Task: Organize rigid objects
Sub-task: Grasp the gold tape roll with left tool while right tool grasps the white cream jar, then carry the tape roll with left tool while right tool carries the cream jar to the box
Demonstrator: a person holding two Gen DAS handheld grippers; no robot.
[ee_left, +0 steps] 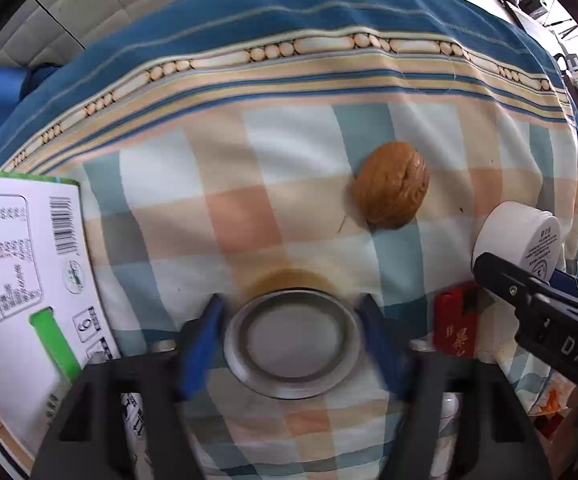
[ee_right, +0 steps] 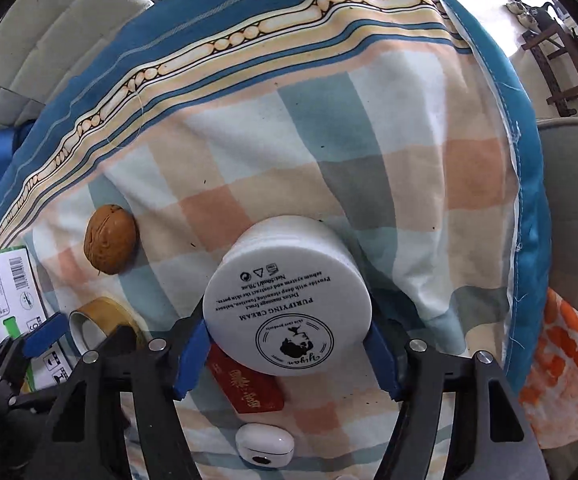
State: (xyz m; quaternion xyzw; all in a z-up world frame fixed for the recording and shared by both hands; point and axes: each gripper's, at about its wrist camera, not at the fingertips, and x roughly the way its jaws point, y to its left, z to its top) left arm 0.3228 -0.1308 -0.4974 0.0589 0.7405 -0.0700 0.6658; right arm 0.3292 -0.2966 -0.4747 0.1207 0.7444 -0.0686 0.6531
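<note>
Checked cloth covers the worktop; right tongs [ee_right: 287,354] hold the cream jar [ee_right: 287,300], left tongs [ee_left: 291,344] grip the tape roll [ee_left: 291,346]. Carry both level, clear of the walnut [ee_left: 391,184].

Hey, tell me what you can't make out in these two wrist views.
- Left wrist: the tape roll and left tool are motion-blurred; whether it's gripped is unclear.
- Left wrist: the carton is cut off by the frame edge.
- Right wrist: the red card is partly hidden by the cream jar.
- Right wrist: the earbud case is cut off at the bottom.
</note>
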